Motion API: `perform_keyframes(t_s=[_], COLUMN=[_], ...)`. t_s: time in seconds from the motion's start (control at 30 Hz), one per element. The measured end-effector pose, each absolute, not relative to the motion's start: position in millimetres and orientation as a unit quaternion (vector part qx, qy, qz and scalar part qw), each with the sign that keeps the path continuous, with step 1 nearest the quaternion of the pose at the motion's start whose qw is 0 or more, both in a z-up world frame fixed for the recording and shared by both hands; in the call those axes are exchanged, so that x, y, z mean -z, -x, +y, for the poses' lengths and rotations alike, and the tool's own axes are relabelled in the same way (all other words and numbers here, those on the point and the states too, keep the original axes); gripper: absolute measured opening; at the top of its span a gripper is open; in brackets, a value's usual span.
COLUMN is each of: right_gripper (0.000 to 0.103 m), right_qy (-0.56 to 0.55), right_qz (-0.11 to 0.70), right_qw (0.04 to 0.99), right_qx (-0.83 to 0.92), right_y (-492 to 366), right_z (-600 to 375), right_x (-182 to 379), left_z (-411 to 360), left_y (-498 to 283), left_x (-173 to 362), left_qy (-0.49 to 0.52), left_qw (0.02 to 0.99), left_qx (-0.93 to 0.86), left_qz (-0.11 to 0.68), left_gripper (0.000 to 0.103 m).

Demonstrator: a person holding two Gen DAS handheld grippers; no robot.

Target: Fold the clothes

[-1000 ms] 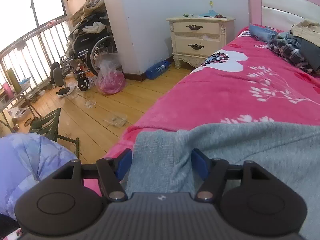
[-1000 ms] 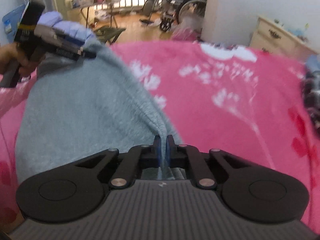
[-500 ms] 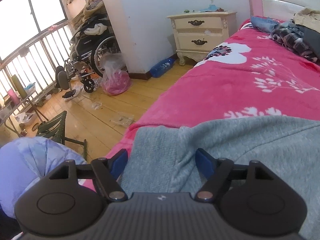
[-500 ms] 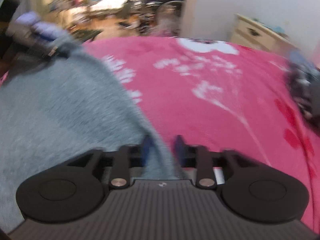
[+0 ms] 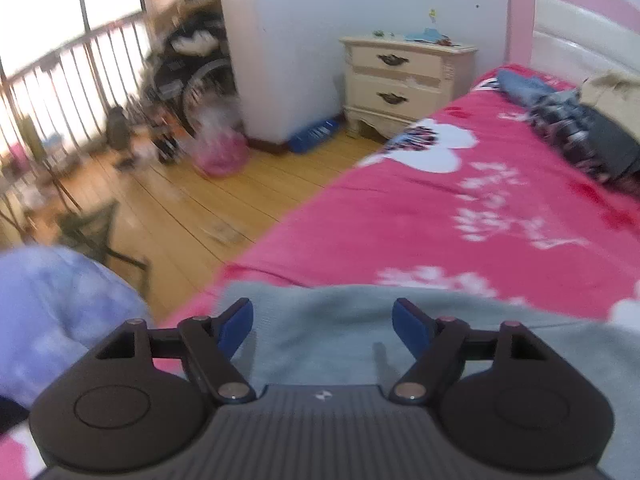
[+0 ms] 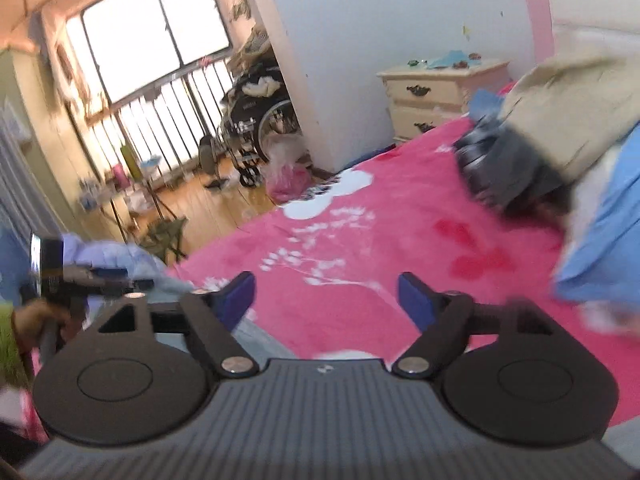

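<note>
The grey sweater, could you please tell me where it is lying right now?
In the left wrist view the grey sweater lies flat on the pink blanket near the bed's floor-side edge, under the open left hand-held gripper.

black hand-held gripper [image 5: 322, 320] bodies, ribbed grey housing, 2 blue finger pads [image 5: 408, 325], silver pivot screws [image 5: 232, 391]

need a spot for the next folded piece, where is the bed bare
Bare pink blanket runs between the grey garment in front of the open left gripper and the clothes pile by the headboard. The pile end is crowded. The right gripper, also open, hangs over that bare stretch.
</note>
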State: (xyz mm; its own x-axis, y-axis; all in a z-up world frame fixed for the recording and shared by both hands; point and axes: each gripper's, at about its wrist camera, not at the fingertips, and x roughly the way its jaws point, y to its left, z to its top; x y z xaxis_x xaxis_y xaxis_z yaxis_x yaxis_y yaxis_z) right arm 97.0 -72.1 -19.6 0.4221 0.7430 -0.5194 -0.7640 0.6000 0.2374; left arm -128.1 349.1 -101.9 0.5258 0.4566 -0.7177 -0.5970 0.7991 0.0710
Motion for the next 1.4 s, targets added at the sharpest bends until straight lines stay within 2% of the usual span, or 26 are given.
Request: perform_keyframes(t_s=[0.13,0.3,0.53,0.63,0.8,1.0,1.13,1.4], right_gripper=[0.102,0.102,0.102,0.102,0.102,0.101,0.100,0.098], right_qy=[0.094,0.038,-0.058,-0.071,-0.055,-0.071,-0.072,-0.098], right_qz=[0.281,0.304,0.321,0.336,0.368,0.435,0.431,0.432], right_qw=[0.863,0.903,0.926,0.920,0.905,0.883,0.890,0.888], right_qx=[-0.410,-0.301,-0.191,-0.190,-0.206,-0.164,-0.129,-0.122], right_y=[-93.6,-89.8,-86.0,-92.2,-99.2,-113.8,-126.8,-130.6], right_z=[-141.4,-236.0,-305.3,-308.2,-300.7,-302.2,-310.6,-342.4], right_x=[-14.5,-26.4,-2.3,11.2,35.4,72.8,82.9,76.2], left_z=[326.5,286.2,232.8,209.5,175.7,163.4,161.5,173.1], left_y=[111.0,91.3,73.8,69.2,63.6,53.4,54.5,55.8], left_x=[103.9,109.1,107.7,106.0,110.4,134.7,138.8,151.6], left_qy=[0.117,0.122,0.141,0.146,0.097,0.051,0.013,0.007], left_qw=[0.870,0.879,0.894,0.902,0.907,0.884,0.881,0.874], left_qx=[-0.261,-0.197,-0.127,-0.104,-0.085,-0.105,-0.133,-0.153], left_qz=[0.401,0.416,0.405,0.393,0.401,0.453,0.454,0.462], left_gripper=[0.079,0.087,0.100,0.103,0.103,0.103,0.103,0.103])
